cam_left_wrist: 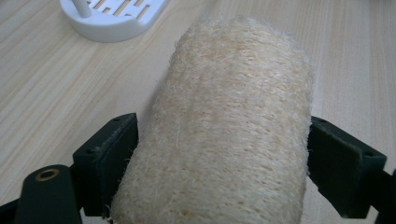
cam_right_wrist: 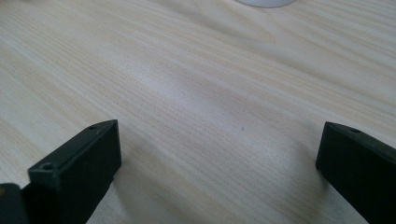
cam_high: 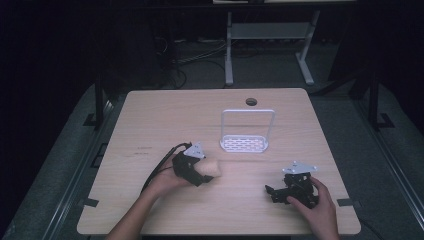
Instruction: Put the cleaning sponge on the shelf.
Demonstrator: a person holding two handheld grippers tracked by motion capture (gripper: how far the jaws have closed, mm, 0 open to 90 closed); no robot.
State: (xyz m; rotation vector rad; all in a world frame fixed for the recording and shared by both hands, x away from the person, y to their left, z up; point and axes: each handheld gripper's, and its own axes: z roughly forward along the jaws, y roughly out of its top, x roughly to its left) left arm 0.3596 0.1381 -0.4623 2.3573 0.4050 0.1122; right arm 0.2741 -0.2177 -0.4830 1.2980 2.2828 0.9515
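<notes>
**Left gripper view: loofah clamped in my left claw**

In the left gripper view my left claw (cam_left_wrist: 224,154) is grasping a loofah roll (cam_left_wrist: 229,130), one black jaw pressed against each long side, the fibrous cylinder pointing away over the wooden bench (cam_left_wrist: 56,93). The white slotted rack (cam_left_wrist: 116,18) sits at the top left, apart from the loofah. From the high view, my left hand (cam_high: 167,182) holds that claw left of centre, with the rack's wire hoop upright beyond it. My right claw (cam_right_wrist: 219,154) is released, jaws spread wide with bare bench between them, held in my right hand (cam_high: 317,205) near the front right edge.
</notes>
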